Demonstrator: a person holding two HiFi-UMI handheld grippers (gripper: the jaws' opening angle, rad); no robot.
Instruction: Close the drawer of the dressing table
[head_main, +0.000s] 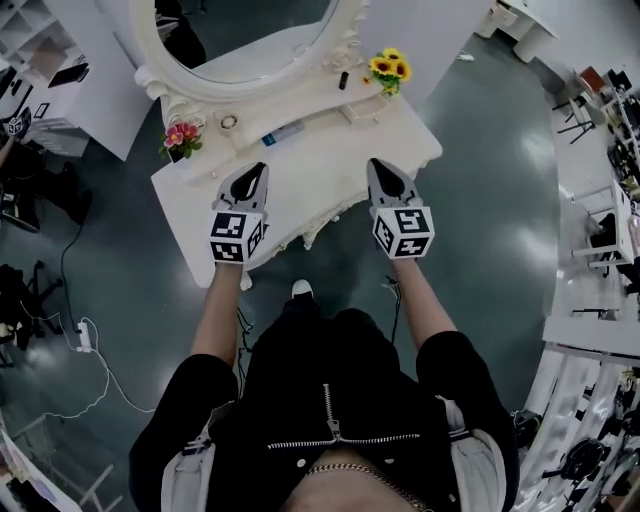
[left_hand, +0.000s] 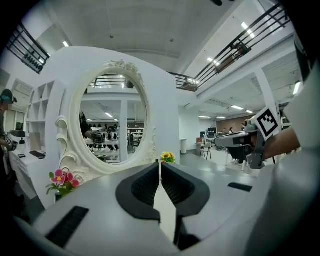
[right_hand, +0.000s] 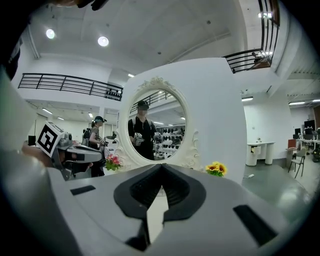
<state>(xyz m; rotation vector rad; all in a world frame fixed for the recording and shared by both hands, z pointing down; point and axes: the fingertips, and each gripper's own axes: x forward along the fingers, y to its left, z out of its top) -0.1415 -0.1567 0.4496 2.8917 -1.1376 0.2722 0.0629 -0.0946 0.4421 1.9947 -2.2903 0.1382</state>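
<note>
Standing before the white dressing table (head_main: 325, 150), a person held 2 grippers out side by side above its near edge, both pointing toward the oval mirror (head_main: 250, 45) at the back. The left gripper (head_main: 262, 168) hung over the left half of the top. Its own view showed its 2 jaws pressed together at the tips with nothing between them. The right gripper (head_main: 372, 163) hung over the right half, well apart from the left one. Its jaws were likewise closed tip to tip and empty. Neither gripper touched the table.

Only the carved front apron (head_main: 312, 236) showed beneath the near edge, between the 2 forearms. The drawer itself could not be made out from above, so whether it sat flush could not be told.

At the back left corner stood pink flowers (head_main: 181, 137), and at the back right corner yellow flowers (head_main: 390, 68). A pale tube (head_main: 283, 132) lay near the middle of the top, just in front of the mirror's frame. The mirror reflected a person in dark clothes in the right gripper view.
</note>
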